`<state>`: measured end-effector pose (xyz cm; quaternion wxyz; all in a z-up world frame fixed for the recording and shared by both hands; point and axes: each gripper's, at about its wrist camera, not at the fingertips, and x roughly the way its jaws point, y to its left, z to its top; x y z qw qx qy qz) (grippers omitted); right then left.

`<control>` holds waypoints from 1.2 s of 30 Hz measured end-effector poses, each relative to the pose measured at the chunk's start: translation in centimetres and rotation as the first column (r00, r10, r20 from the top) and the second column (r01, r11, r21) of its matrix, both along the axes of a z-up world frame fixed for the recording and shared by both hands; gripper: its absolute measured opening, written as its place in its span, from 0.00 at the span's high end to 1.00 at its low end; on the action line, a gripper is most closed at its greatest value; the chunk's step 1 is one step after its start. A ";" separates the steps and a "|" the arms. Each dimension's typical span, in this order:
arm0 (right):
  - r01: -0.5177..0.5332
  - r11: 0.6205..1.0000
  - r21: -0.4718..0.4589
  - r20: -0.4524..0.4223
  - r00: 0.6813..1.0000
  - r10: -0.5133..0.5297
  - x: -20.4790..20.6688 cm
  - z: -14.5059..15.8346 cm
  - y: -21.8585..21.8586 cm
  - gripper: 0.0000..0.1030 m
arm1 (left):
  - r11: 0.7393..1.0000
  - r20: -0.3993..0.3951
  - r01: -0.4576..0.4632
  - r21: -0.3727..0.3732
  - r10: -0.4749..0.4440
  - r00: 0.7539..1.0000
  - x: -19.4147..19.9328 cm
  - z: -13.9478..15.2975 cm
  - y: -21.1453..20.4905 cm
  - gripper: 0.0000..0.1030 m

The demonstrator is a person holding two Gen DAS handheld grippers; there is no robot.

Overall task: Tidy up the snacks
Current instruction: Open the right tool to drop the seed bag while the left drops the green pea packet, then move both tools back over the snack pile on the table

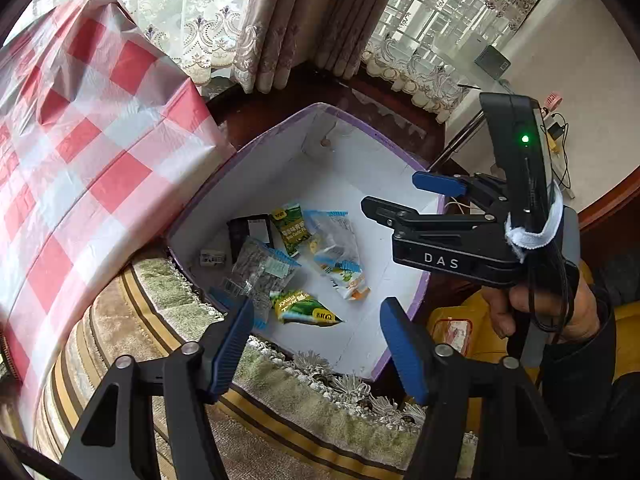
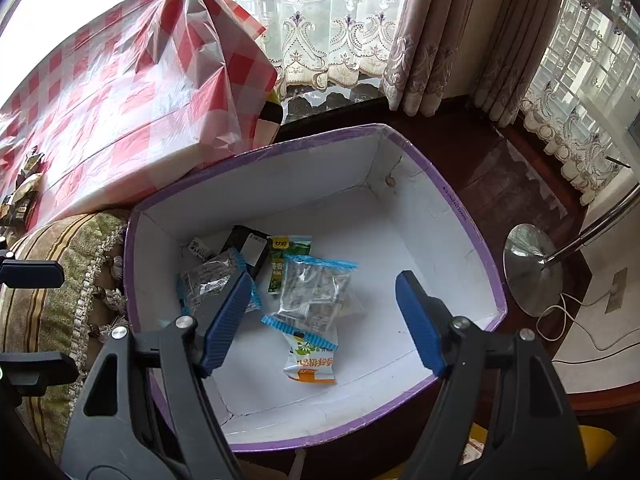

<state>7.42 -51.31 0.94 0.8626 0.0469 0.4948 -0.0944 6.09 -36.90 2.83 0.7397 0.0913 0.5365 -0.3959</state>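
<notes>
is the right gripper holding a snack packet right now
No, the right gripper hangs open above the purple-rimmed box, with nothing between its blue pads, and the snack packets lie loose on the box floor.

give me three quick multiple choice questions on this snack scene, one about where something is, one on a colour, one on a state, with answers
1. Where do the snack packets lie?
A. on the checked tablecloth
B. inside the white box
C. on the wooden floor

2. What colour is the outside rim of the box?
A. purple
B. green
C. orange

3. What state is the right gripper in?
A. shut on a clear packet
B. shut with nothing in it
C. open, holding nothing

Answers:
1. B, the packets rest together on the box's white floor, seen in both wrist views.
2. A, a purple band runs round the box's top edge and outer wall.
3. C, its blue fingers stand apart above the box with no packet pressed between them; the left gripper is open too.
</notes>
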 end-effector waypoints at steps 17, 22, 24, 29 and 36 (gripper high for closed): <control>-0.089 0.996 0.010 0.128 0.988 0.087 2.5 3.8 5.8 0.18 | 0.950 0.326 -0.310 -0.025 0.301 0.896 0.3 3.7 6.2 0.31; -0.169 0.985 0.023 0.147 0.975 0.164 3.5 4.5 9.6 0.18 | 0.897 0.378 -0.422 -0.134 0.440 0.815 0.7 5.2 10.3 0.29; -0.209 0.978 0.024 0.149 0.968 0.203 3.8 4.6 11.3 0.18 | 0.869 0.353 -0.457 -0.192 0.495 0.794 1.0 5.6 12.3 0.29; -0.318 0.948 0.018 0.142 0.939 0.312 4.8 4.6 15.9 0.18 | 0.847 0.350 -0.488 -0.211 0.531 0.772 1.7 6.0 16.5 0.29; -0.436 0.900 0.000 0.125 0.893 0.433 6.0 4.3 21.1 0.18 | 0.742 0.344 -0.645 -0.180 0.662 0.666 1.4 5.4 23.6 0.29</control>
